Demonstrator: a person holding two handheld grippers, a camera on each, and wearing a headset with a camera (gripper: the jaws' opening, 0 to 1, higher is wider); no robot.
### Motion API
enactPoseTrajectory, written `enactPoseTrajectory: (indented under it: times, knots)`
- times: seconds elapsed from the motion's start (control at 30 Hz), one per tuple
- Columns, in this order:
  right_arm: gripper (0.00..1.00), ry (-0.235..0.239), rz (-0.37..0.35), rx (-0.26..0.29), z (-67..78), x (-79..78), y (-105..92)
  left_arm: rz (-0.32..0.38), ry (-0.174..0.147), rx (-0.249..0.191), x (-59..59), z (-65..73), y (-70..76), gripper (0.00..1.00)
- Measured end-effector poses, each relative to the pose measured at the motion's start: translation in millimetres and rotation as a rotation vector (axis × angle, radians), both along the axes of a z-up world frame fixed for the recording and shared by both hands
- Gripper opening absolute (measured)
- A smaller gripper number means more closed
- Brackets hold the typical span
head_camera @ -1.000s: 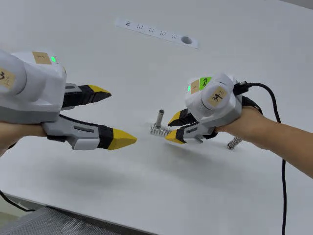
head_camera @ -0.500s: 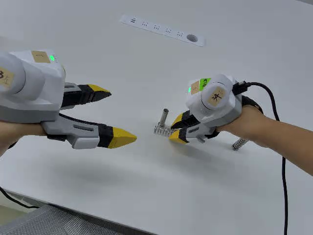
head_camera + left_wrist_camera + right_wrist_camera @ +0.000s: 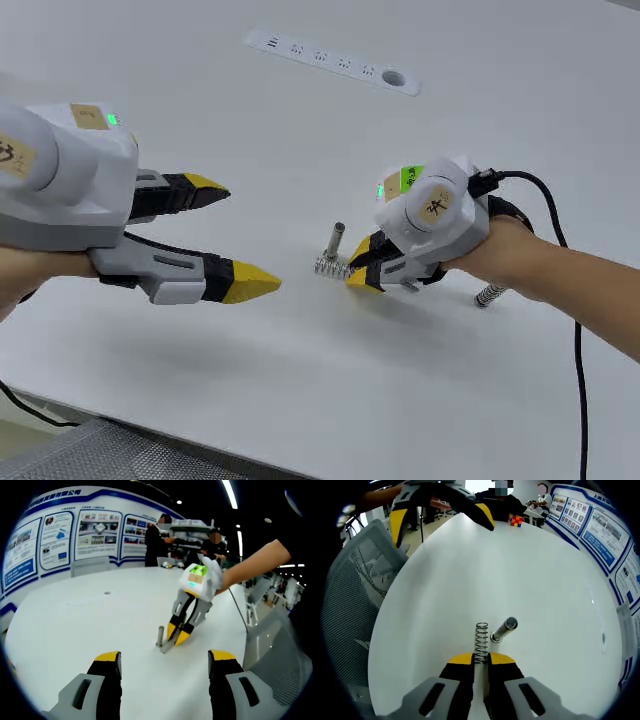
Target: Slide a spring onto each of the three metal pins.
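A short metal pin (image 3: 334,240) stands upright on the white table (image 3: 300,380). A small steel spring (image 3: 329,266) lies level at its foot, and my right gripper (image 3: 360,268) is shut on one end of it. In the right gripper view the spring (image 3: 481,642) juts out from my right gripper (image 3: 476,661), just left of the pin (image 3: 504,629). My left gripper (image 3: 240,237) hovers open and holding nothing, well to the left of the pin. In the left gripper view my left gripper (image 3: 165,657) faces the pin (image 3: 160,636) and the right gripper (image 3: 179,632).
A second spring (image 3: 489,294) peeks out slanted from behind the right hand. A white power strip (image 3: 330,62) lies at the table's far side. A black cable (image 3: 577,330) trails from the right gripper. A mesh chair (image 3: 350,605) stands beside the table.
The right gripper has rolled slightly while keeping the spring at the pin's foot. The left gripper has hardly moved.
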State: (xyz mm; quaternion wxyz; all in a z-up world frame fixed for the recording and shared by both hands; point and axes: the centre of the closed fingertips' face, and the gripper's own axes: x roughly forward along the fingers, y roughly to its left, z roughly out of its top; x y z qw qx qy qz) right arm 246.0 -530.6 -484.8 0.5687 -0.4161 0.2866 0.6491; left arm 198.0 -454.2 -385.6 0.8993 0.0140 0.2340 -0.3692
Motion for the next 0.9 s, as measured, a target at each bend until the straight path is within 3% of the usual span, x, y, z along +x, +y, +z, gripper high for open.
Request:
enactPoseTrajectory:
  times: [0.3,0.57,0.9]
  knots:
    - [0.11,-0.009,0.004,0.053,23.7,-4.3,4.8,-0.009,0.008,0.013,-2.0,-1.4,0.7,0.68]
    - [0.11,-0.025,0.044,0.104,57.4,-20.7,4.1,-0.075,0.003,0.011,-3.4,4.9,-19.6,0.60]
    - [0.11,-0.030,0.104,0.135,77.3,-52.6,3.9,-0.175,0.015,0.031,-11.1,2.9,-44.7,0.46]
